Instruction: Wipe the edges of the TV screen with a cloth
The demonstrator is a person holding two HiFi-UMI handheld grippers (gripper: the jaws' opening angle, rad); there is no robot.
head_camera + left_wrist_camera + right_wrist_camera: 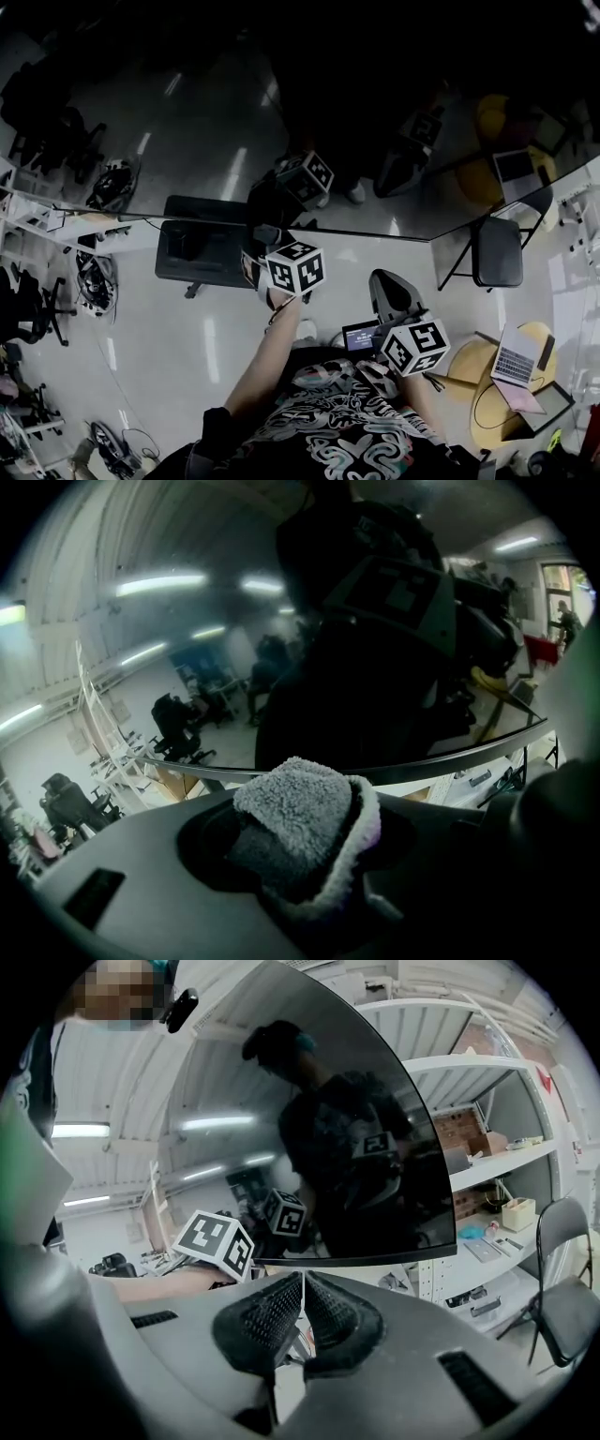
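Workshop, TV screen [356,1101] ahead, left gripper [305,841] fingers clamped on cloth [295,803], right gripper [302,1288] fingers together

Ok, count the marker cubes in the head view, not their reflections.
2. One cube rides the left gripper, holding the cloth by the TV screen edge; the other rides the right gripper, nearer the person.

The fingers of the left gripper [302,850] are mostly hidden by the fluffy grey cloth [305,822] squeezed between them. Past those fingers, the TV screen [394,639] is cut off by the picture's top edge. Far past the fingers of the right gripper [302,1309], the small things [511,1215] on the shelves [487,1162] are too tiny to be told.
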